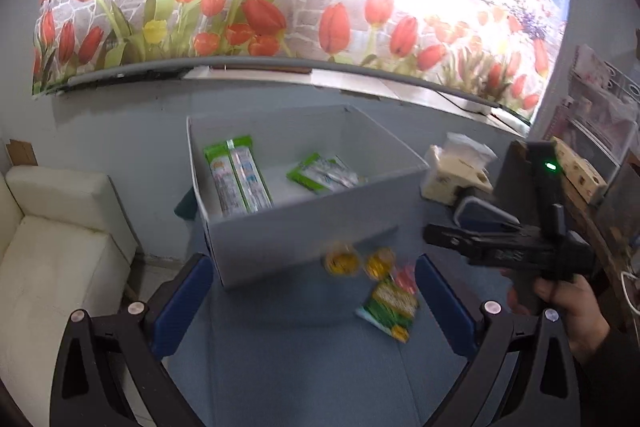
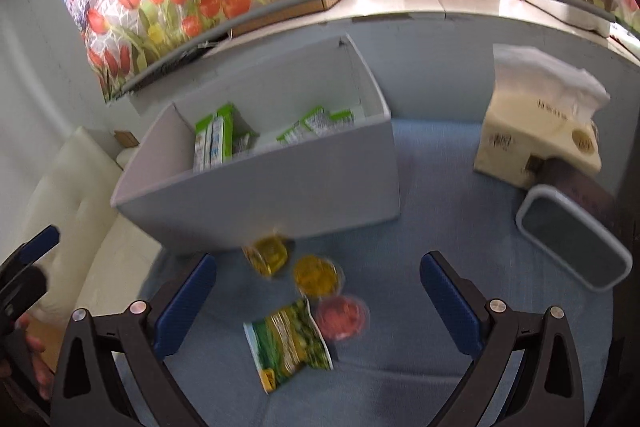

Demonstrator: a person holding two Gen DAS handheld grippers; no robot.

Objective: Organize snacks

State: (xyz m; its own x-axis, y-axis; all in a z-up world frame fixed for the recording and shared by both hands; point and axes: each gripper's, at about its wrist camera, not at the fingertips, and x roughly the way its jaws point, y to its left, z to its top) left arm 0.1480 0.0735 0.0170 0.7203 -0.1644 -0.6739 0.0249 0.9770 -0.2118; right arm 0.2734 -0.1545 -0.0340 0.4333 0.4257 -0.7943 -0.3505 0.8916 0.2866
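Note:
A white open box point(image 1: 300, 227) point(image 2: 260, 195) stands on the blue cloth with green snack packs point(image 1: 238, 179) point(image 2: 216, 139) inside it. In front of the box lie two yellow jelly cups point(image 2: 270, 255) point(image 2: 318, 275), a red jelly cup point(image 2: 342, 317) and a green snack packet point(image 2: 290, 343) point(image 1: 392, 307). My right gripper point(image 2: 318, 303) hovers over these loose snacks, open, with nothing touching its pads. My left gripper point(image 1: 314, 303) is open and empty, just left of the snacks near the box's front wall. In the left wrist view, a hand point(image 1: 560, 307) holds the right gripper.
A cream tissue box point(image 2: 536, 131) and a grey-rimmed container point(image 2: 576, 243) sit at the right on the cloth. A white couch point(image 1: 52, 247) is at the left beyond the table edge. A tulip-print wall runs behind.

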